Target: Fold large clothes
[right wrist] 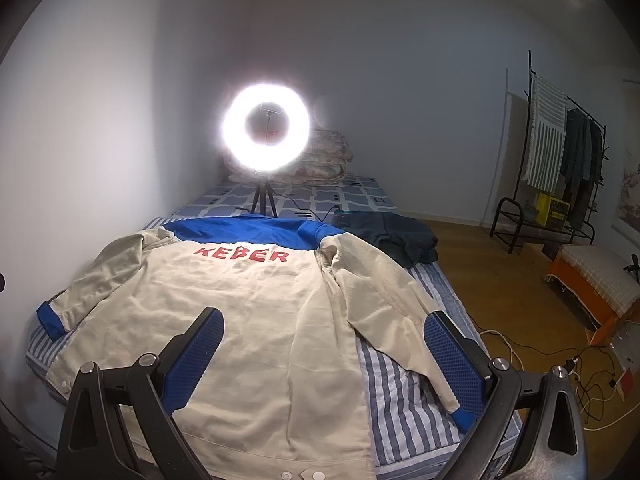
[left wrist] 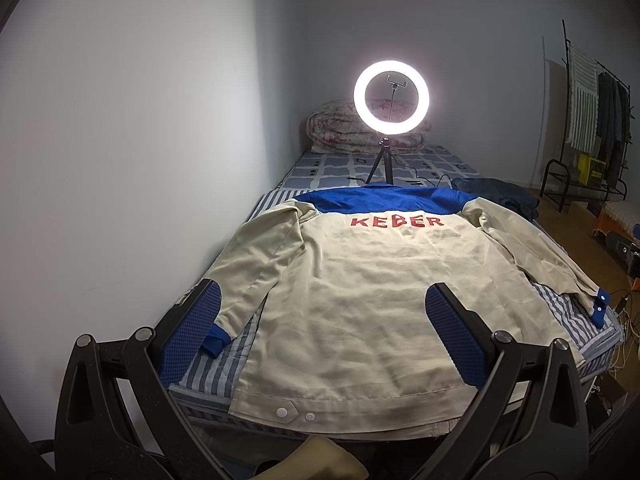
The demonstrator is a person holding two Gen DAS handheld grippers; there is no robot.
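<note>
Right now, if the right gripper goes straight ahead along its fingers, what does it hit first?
Most likely the jacket spread on the bed: the open right gripper points down at its back panel. Depth is unclear.

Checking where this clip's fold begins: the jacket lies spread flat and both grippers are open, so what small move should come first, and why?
Probably lower the left gripper onto the left sleeve near its blue cuff. The jacket lies back-up with both sleeves spread outward, nothing is gripped, and that cuff sits closest to the left fingers.
</note>
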